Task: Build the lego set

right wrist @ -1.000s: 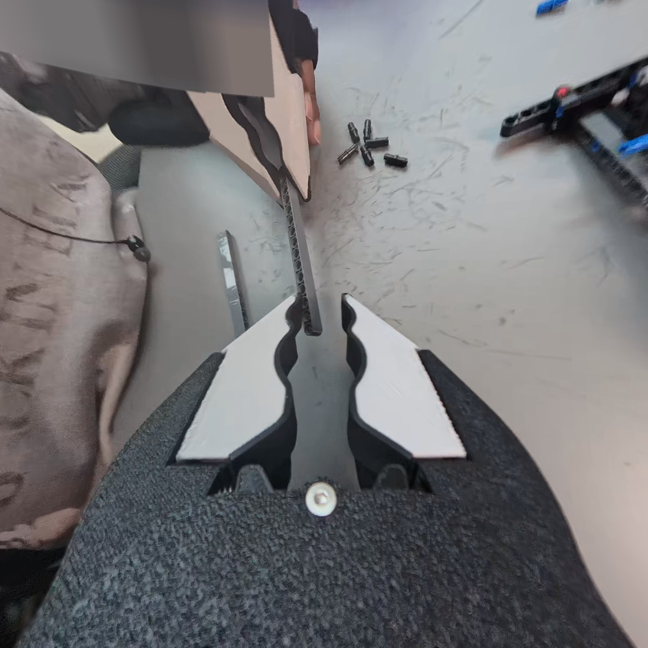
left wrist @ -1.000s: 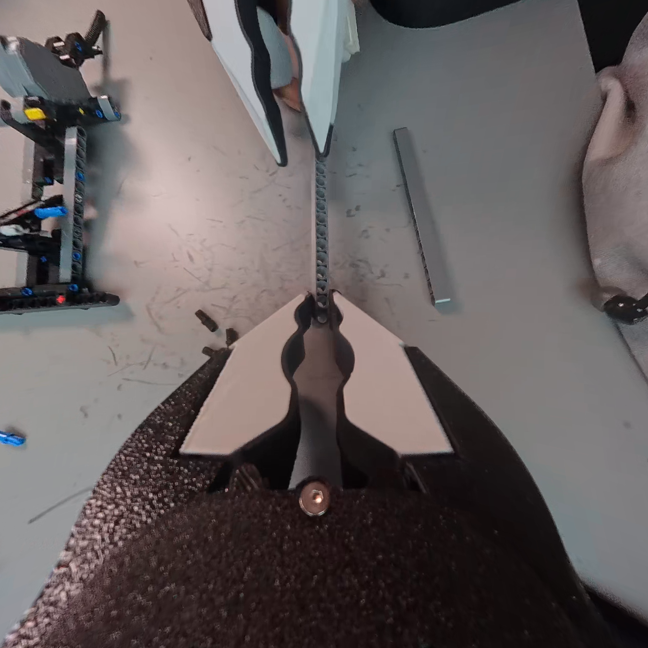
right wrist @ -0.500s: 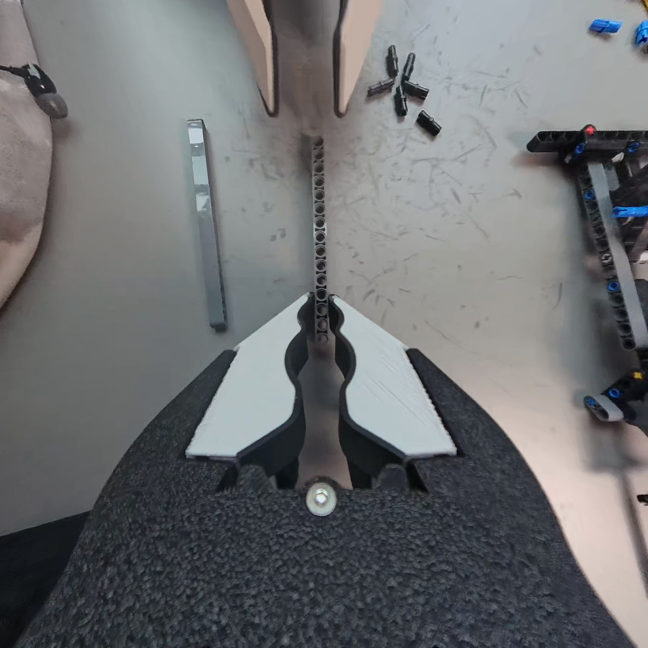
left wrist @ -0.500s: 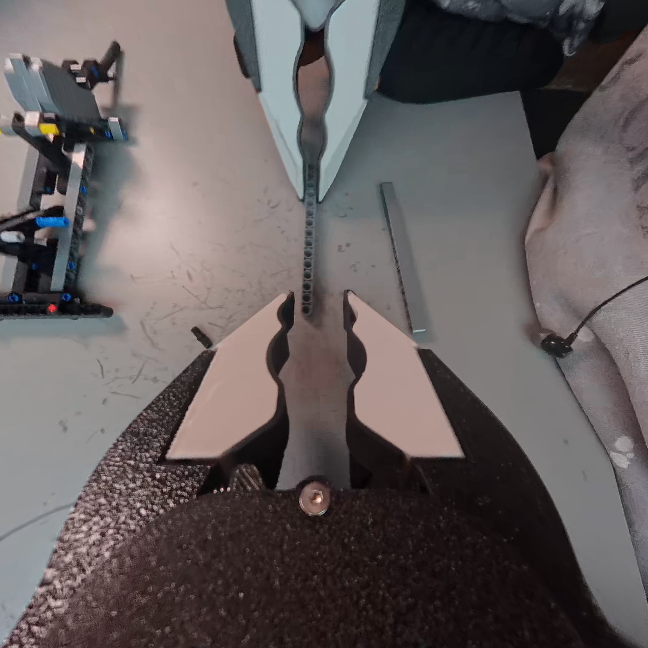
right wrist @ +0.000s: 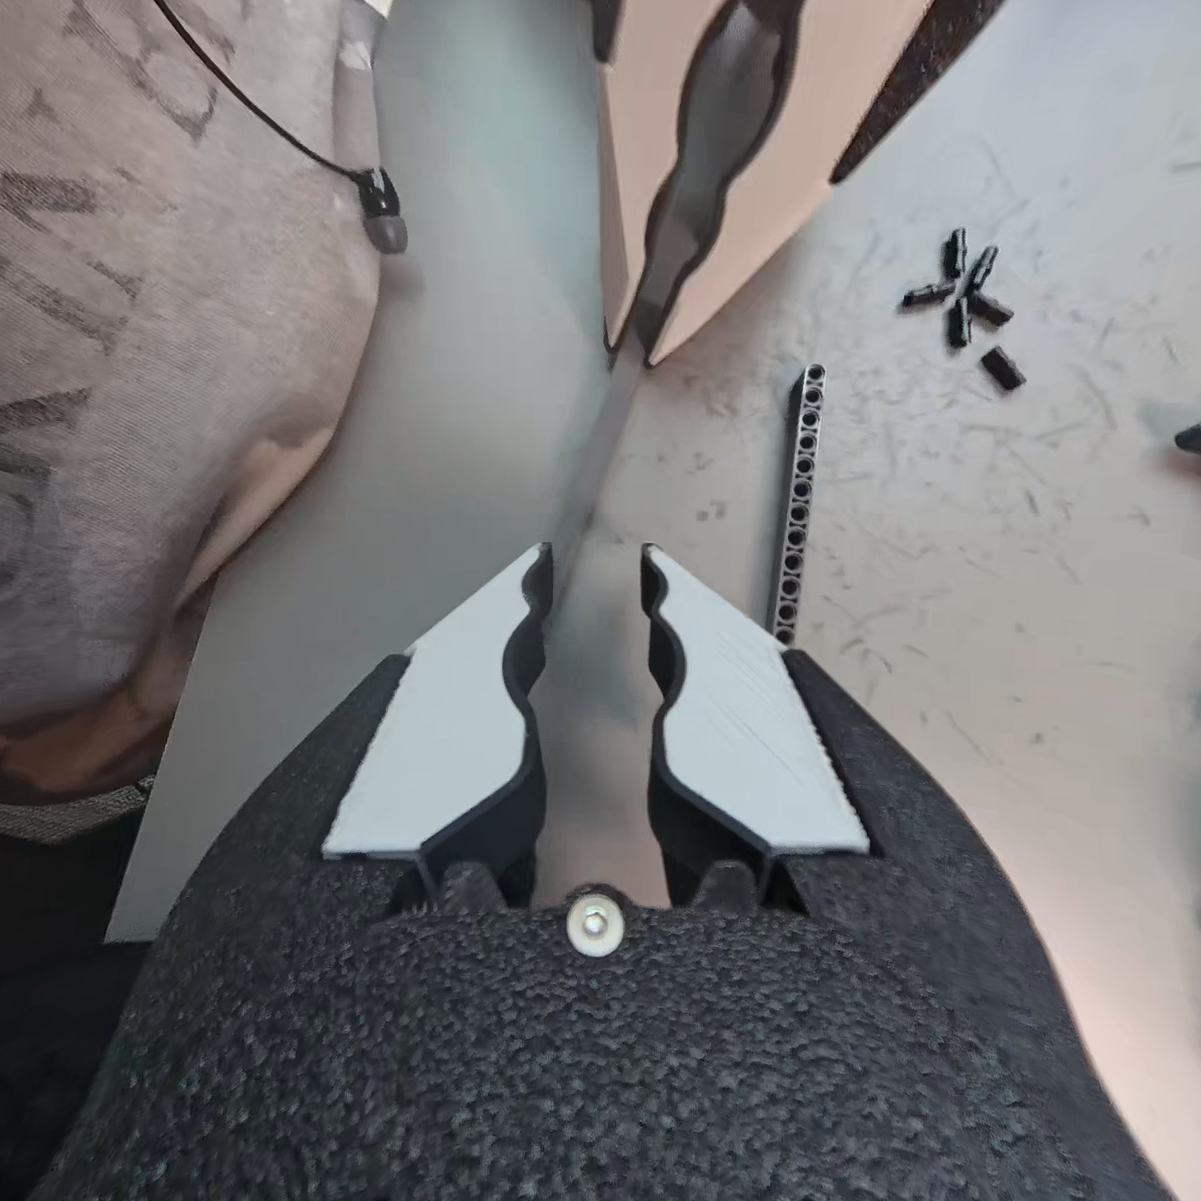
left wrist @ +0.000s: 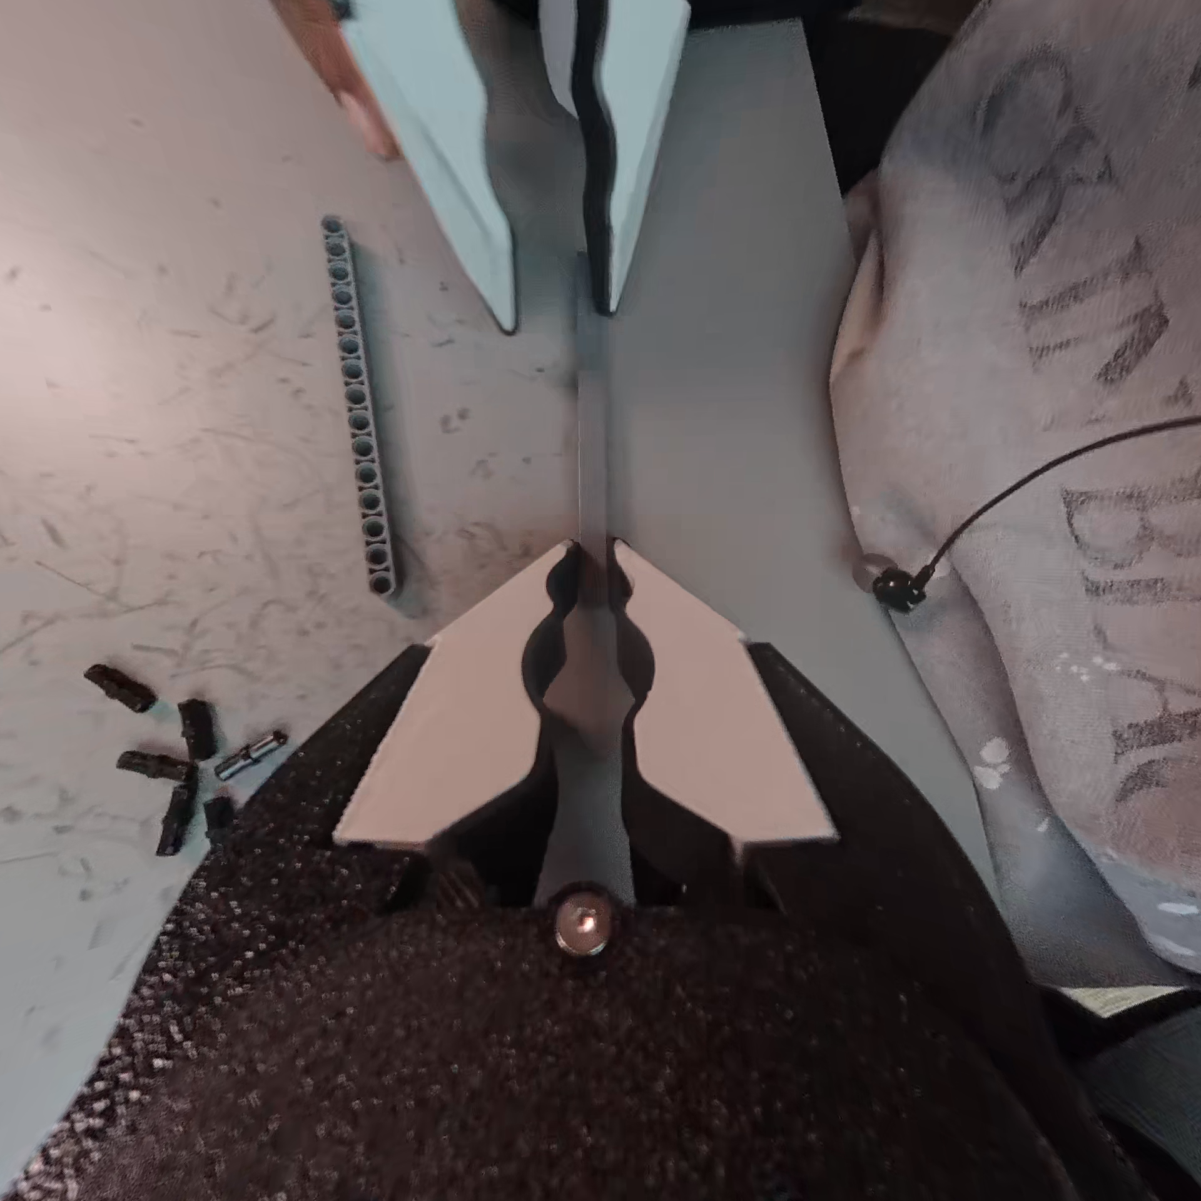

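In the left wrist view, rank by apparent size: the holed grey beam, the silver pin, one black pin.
1. holed grey beam, clearly longest.
2 and 3. silver pin and black pin look alike; no ranking.

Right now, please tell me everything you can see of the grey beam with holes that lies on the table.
The holed beam is long, thin and grey, plastic by its look, with one row of round holes facing up. It lies flat on the scratched table, and nothing touches it. The black pins lie apart, near one end.
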The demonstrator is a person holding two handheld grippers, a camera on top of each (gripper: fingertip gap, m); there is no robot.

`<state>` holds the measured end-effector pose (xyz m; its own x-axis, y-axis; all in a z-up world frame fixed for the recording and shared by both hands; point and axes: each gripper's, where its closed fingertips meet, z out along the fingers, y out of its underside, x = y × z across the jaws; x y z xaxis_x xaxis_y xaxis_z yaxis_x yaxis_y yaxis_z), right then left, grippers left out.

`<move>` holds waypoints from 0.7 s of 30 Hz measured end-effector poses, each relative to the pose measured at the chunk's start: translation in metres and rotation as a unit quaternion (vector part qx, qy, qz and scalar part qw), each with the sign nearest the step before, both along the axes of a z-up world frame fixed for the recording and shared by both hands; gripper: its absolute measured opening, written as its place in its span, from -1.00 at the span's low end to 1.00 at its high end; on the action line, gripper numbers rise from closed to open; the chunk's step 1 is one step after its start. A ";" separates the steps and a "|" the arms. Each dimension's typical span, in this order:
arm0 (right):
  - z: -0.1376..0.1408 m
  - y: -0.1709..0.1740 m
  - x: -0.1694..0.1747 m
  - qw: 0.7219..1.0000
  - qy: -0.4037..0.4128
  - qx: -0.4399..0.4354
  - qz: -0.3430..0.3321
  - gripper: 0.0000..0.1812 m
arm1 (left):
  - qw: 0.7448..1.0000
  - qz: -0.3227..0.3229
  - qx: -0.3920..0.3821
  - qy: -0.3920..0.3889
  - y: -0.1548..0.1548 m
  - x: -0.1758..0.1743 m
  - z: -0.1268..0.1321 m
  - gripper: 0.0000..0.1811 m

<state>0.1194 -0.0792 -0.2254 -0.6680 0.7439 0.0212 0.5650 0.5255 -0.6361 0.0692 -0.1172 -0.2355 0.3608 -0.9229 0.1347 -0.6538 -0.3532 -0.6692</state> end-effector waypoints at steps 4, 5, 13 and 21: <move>-0.002 0.005 -0.001 0.999 -0.024 -0.032 -0.012 -1.00 | 0.991 0.063 -0.090 -0.075 0.012 -0.002 0.008 -0.90; -0.003 0.010 -0.001 0.998 -0.036 -0.054 -0.025 -1.00 | 0.989 0.083 -0.095 -0.081 0.018 -0.005 0.009 -0.89; 0.005 0.033 -0.009 0.993 -0.016 -0.087 -0.082 -1.00 | 0.983 0.151 -0.064 -0.079 0.036 -0.026 0.011 -0.98; -0.008 0.015 -0.003 0.998 -0.024 0.013 -0.057 -0.92 | 0.990 0.125 -0.011 -0.067 0.036 -0.030 0.019 -0.73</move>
